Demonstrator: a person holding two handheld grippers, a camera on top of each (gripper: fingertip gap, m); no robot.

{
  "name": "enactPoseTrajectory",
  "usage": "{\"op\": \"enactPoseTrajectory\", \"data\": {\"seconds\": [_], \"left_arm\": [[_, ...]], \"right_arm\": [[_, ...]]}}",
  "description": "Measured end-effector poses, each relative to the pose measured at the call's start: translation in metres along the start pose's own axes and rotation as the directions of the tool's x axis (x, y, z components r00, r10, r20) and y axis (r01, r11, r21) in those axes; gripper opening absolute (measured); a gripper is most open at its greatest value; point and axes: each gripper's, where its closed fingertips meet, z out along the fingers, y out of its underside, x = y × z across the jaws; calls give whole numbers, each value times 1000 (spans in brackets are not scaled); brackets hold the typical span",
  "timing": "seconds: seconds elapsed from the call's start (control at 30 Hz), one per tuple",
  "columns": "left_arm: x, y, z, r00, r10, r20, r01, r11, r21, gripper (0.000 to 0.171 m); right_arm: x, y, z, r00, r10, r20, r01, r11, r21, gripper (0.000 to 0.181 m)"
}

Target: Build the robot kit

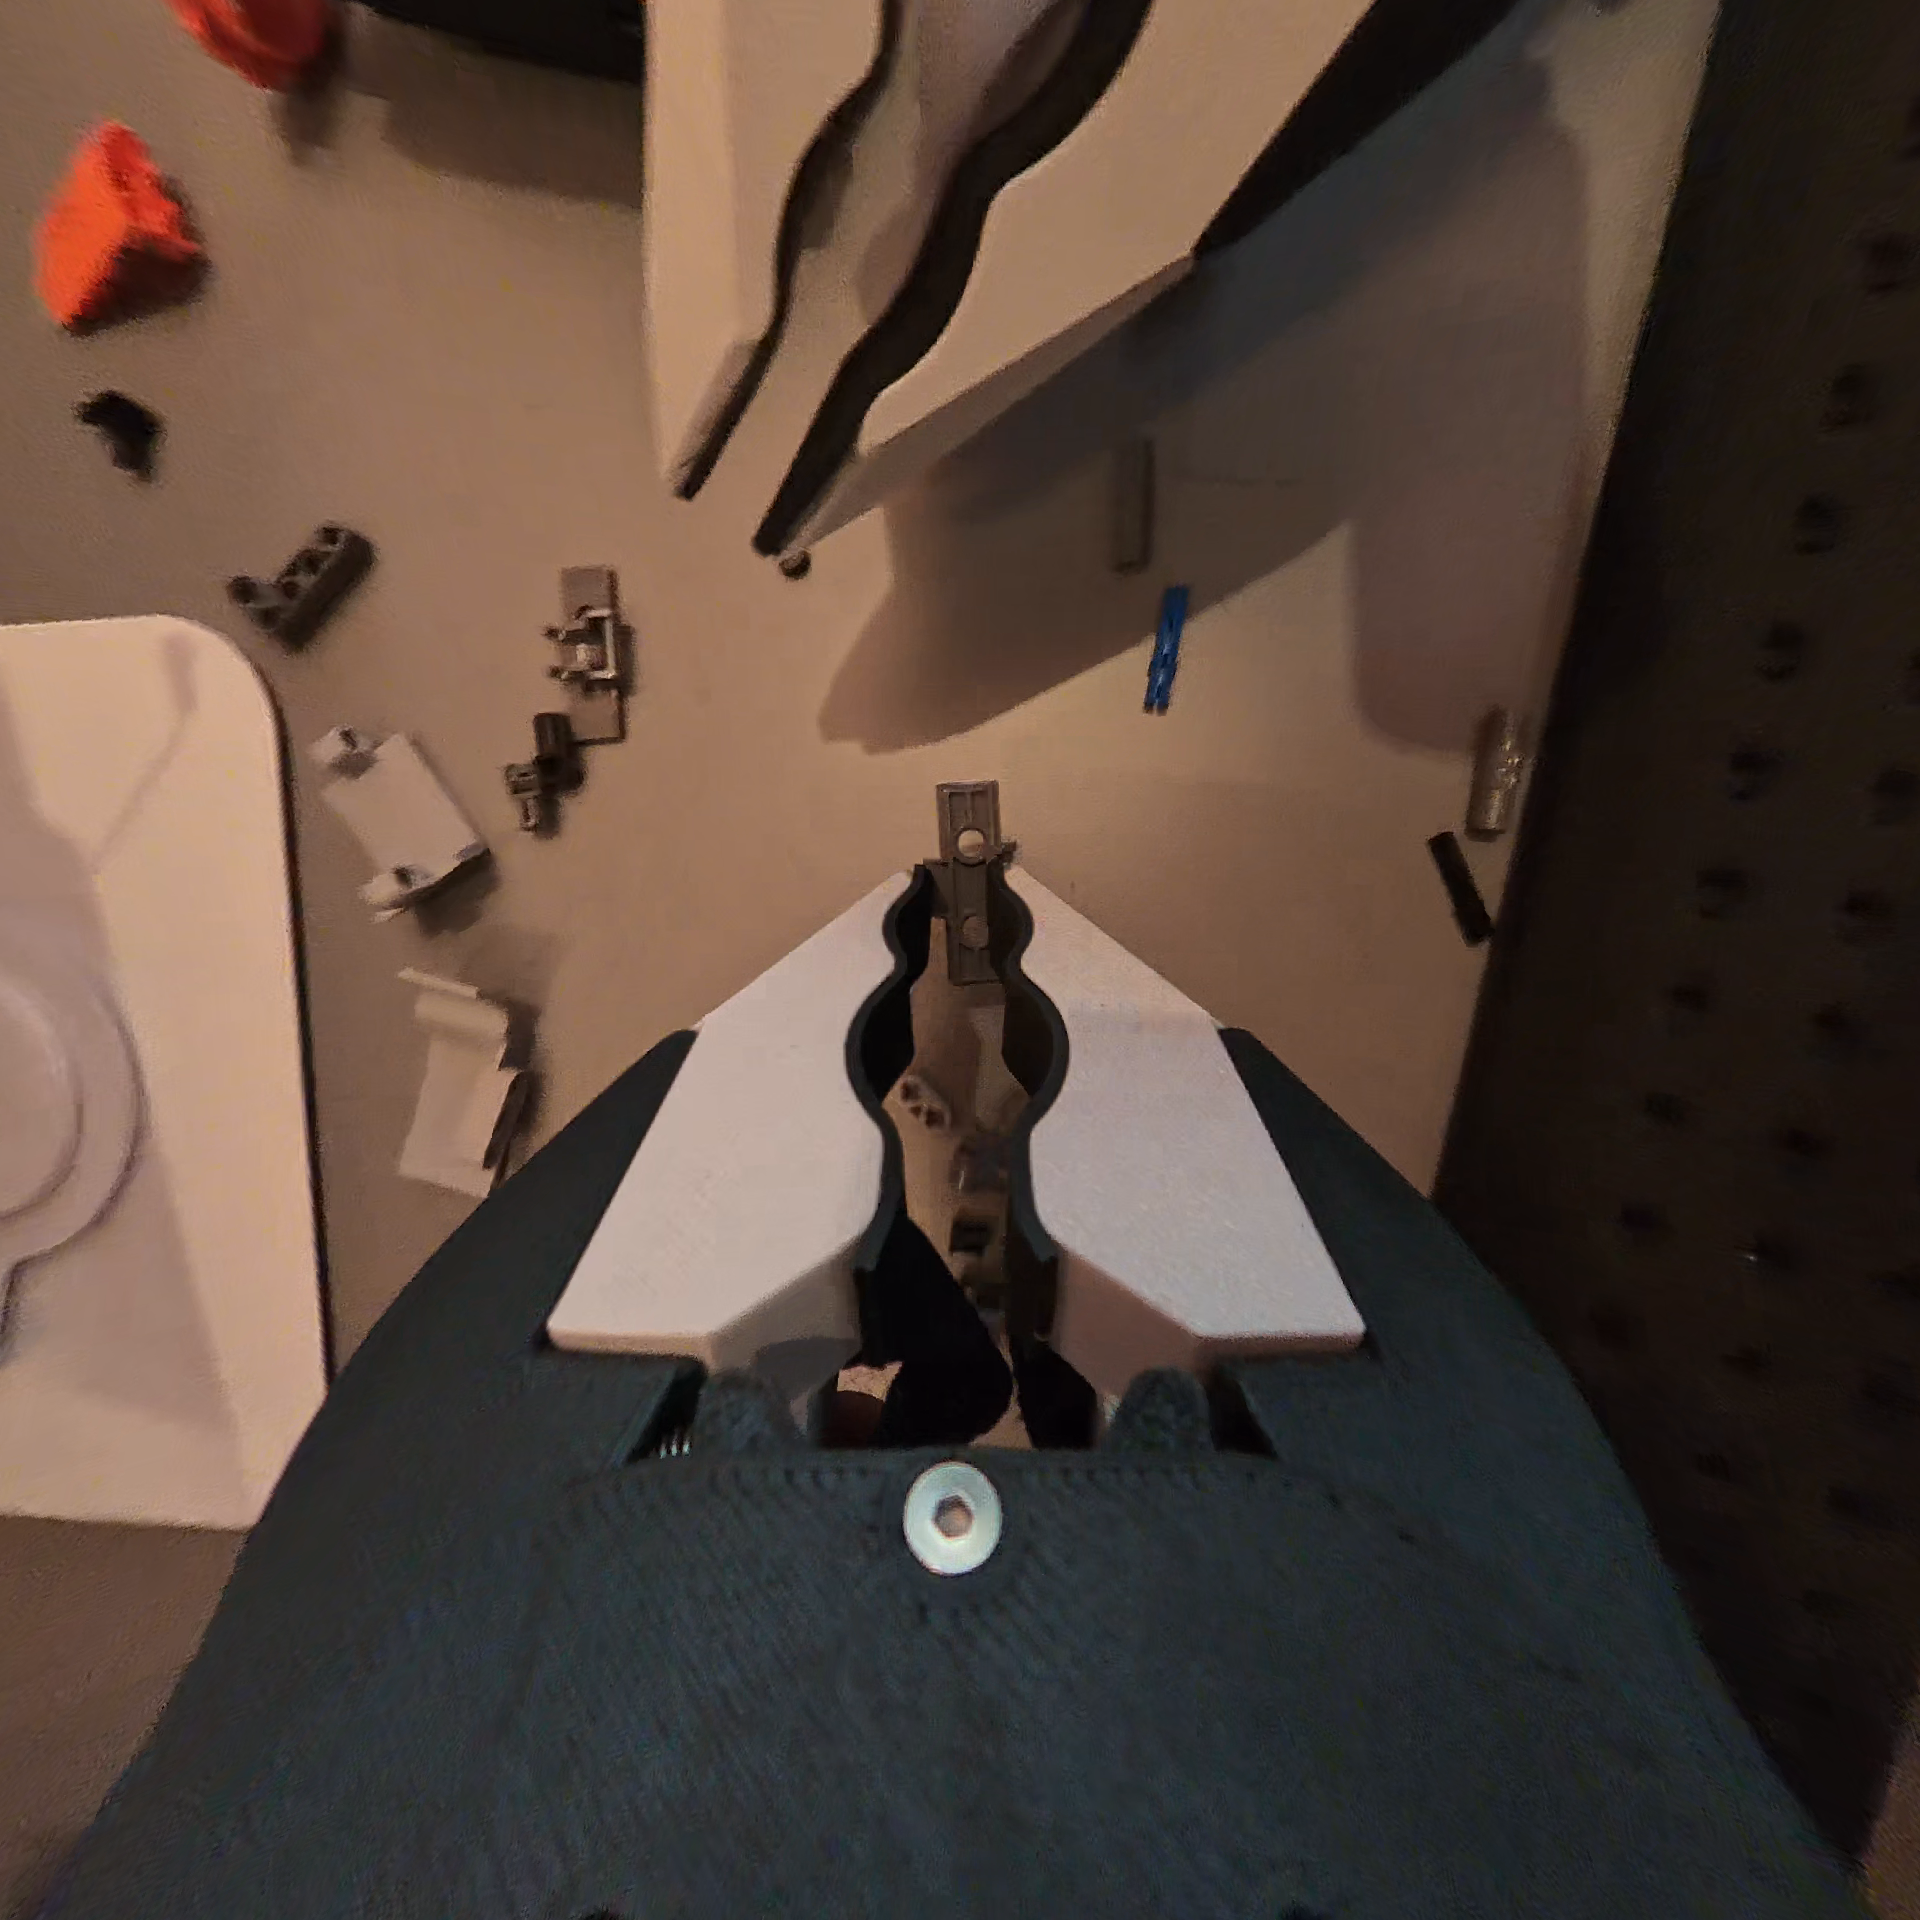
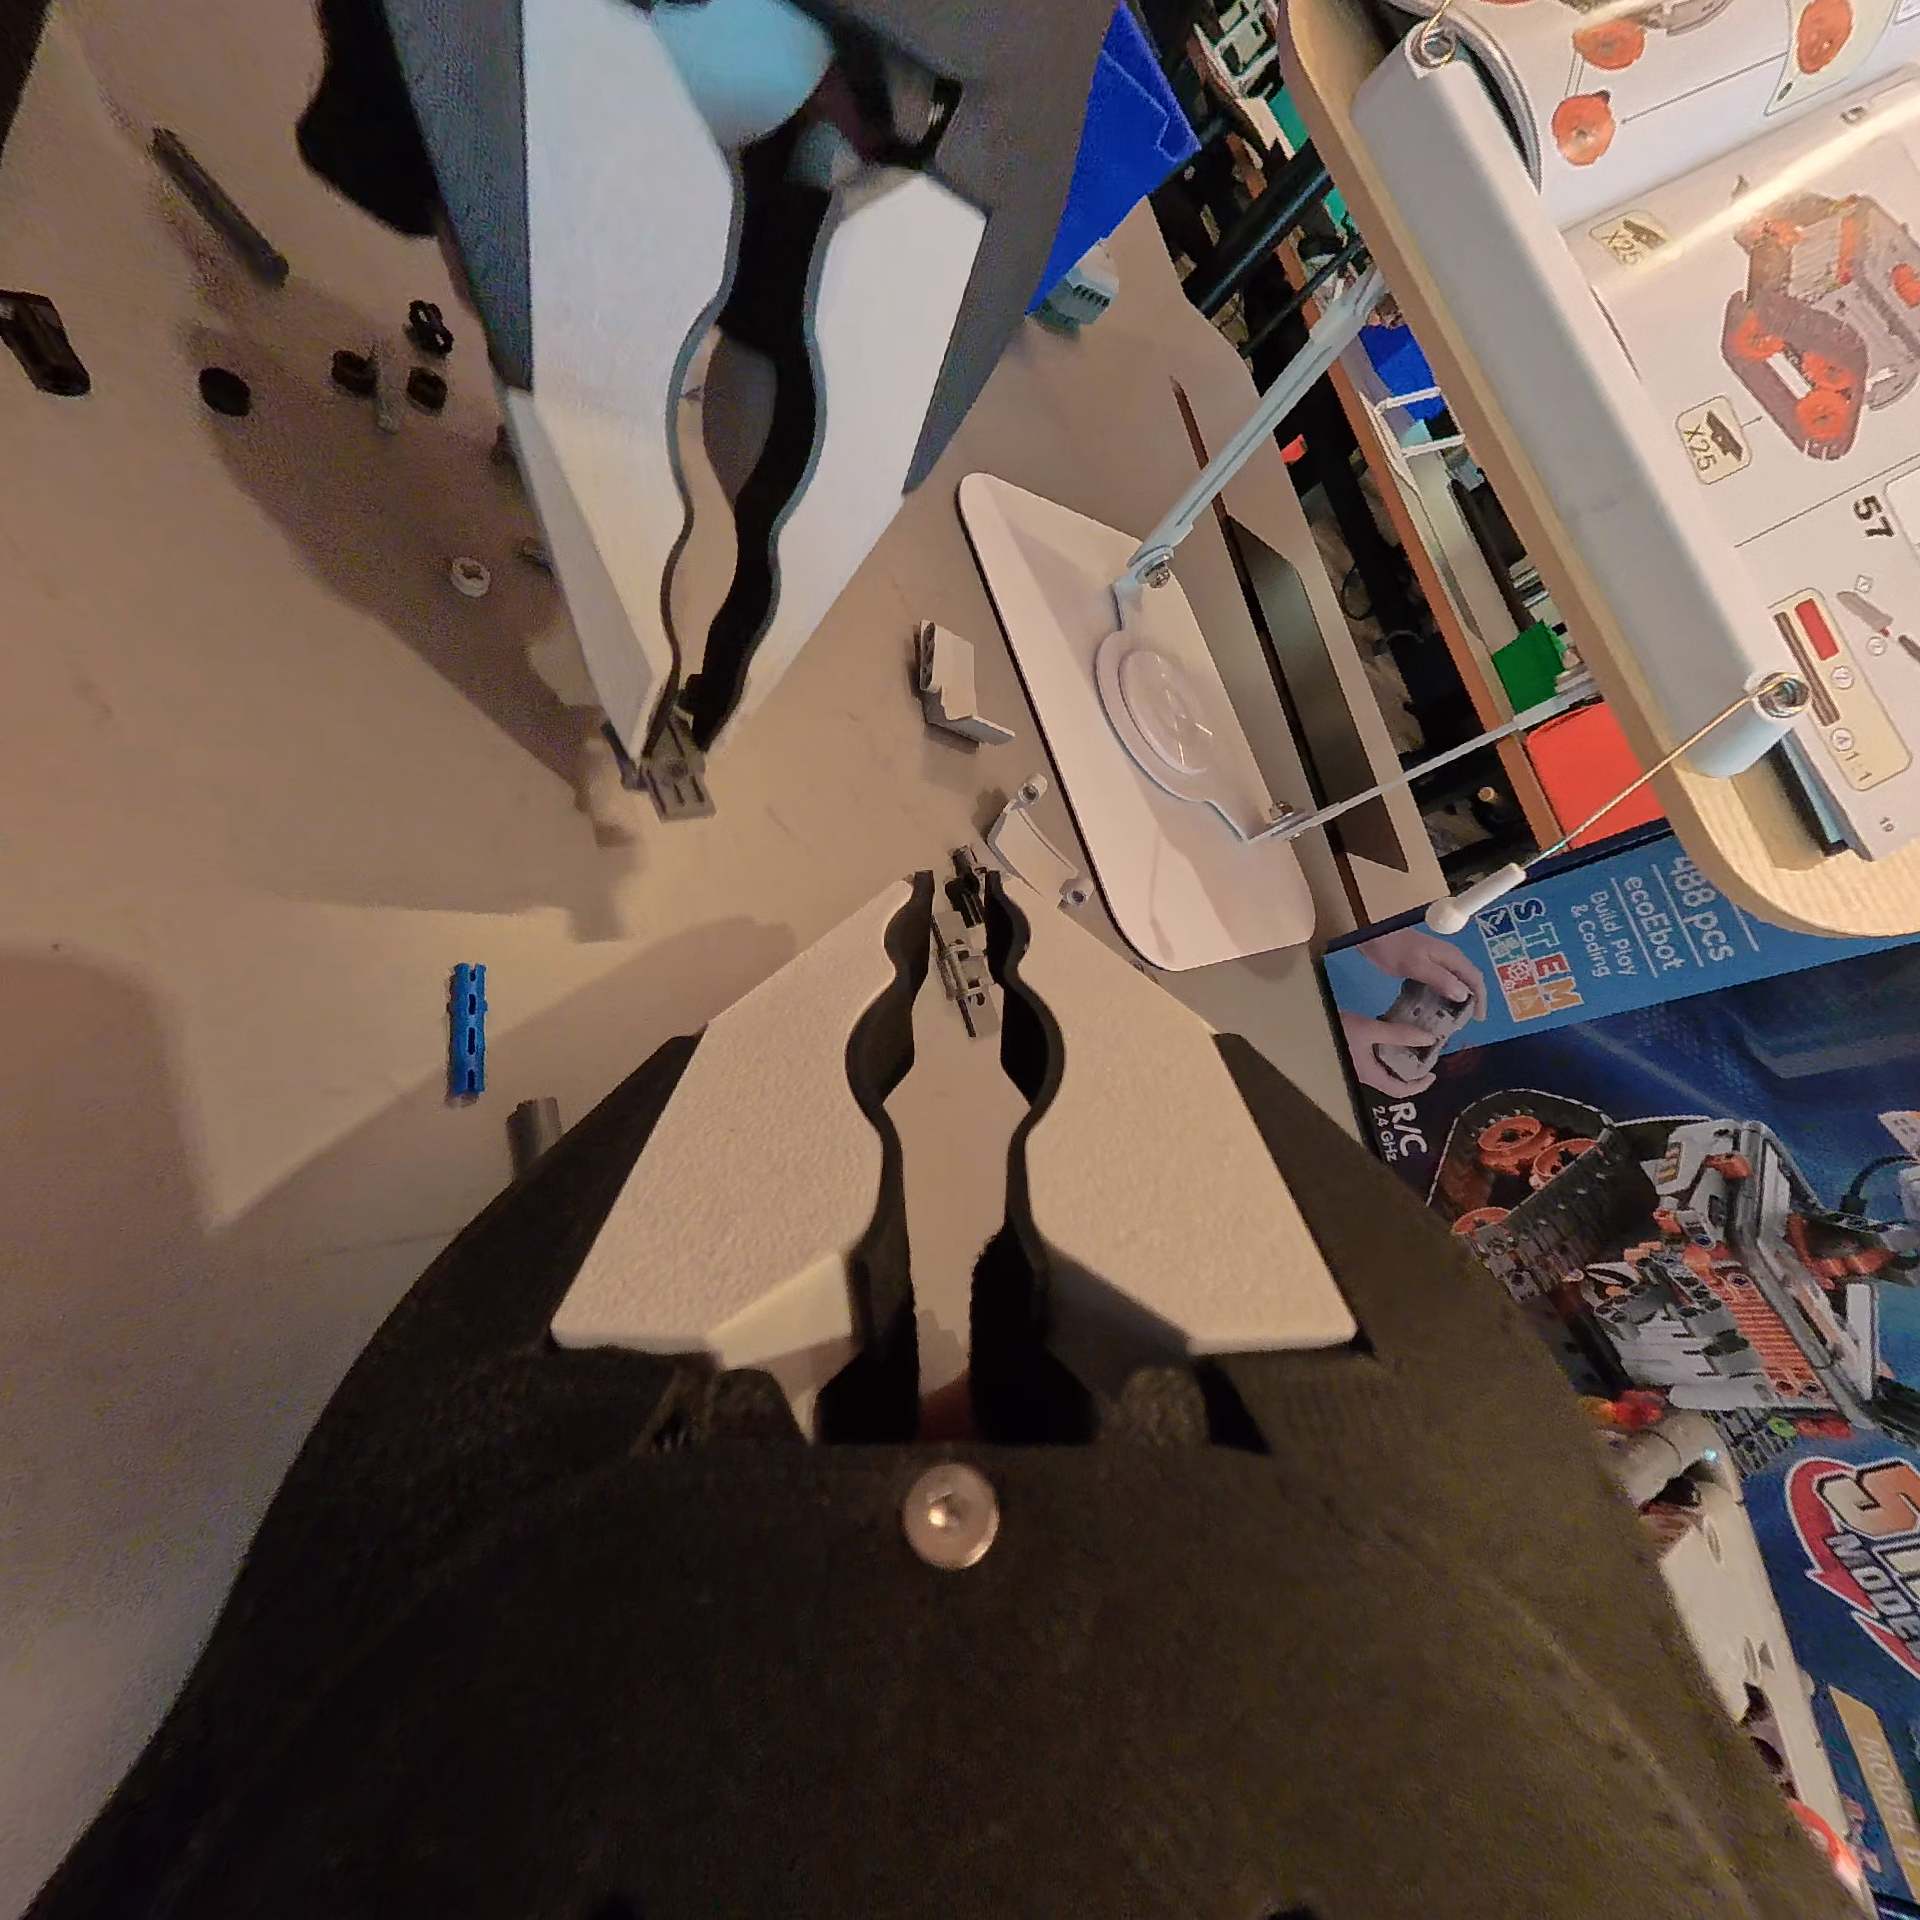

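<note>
My left gripper (image 1: 964, 881) is shut on a grey beam with holes (image 1: 968, 831), which sticks out past the tips. It also shows in the right wrist view (image 2: 665, 743), the beam (image 2: 681, 792) low over the table. My right gripper (image 2: 956, 891) hovers with its jaws a narrow gap apart and nothing between them. Through the gap I see a small grey and black assembly (image 2: 961, 961) lying on the table. In the left wrist view the right gripper (image 1: 732, 514) hangs above the table, up and right of that assembly (image 1: 587, 649).
A white stand base (image 1: 208, 1299) (image 2: 1195, 894) lies beside white panel pieces (image 1: 400, 810). A blue pin (image 1: 1169, 649) (image 2: 468, 1029), orange pieces (image 1: 104, 229), black bushes (image 2: 223, 390) and a grey cylinder (image 1: 1501, 769) are scattered. A dark perforated board (image 1: 1714, 727) and a kit box (image 2: 1662, 1195) border the table. About 7 cm separates my left fingertips from my right. About 6 cm separates my left fingertips from the blue pin (image 2: 468, 1029). The left camera catches it too, in the left wrist view (image 1: 1173, 642).
</note>
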Motion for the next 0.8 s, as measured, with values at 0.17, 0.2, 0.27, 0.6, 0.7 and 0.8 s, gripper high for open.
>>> {"op": "enactPoseTrajectory", "data": {"seconds": [0.17,0.2,0.27,0.6,0.7,0.8], "left_arm": [[-1,3,15,1000,5,12,-5,1000,-23,13],[0,4,15,1000,-1,5,1,1000,-26,19],[-4,3,14,999,-13,30,14,1000,-5,25],[-85,47,-153,862,-17,506,52,997,-55,22],[-118,98,-218,775,-55,629,178,975,-133,25],[-132,156,-253,745,-95,660,306,928,-212,30]], "right_arm": [[-1,0,-1,1000,18,14,-18,1000,7,8],[-1,0,-1,1000,20,14,-20,1000,6,8],[-1,1,0,1000,22,17,-22,1000,5,8],[3,3,-1,999,44,10,-44,999,9,8],[2,4,0,999,41,11,-41,999,6,8],[0,3,0,999,35,14,-35,999,6,8]]}}
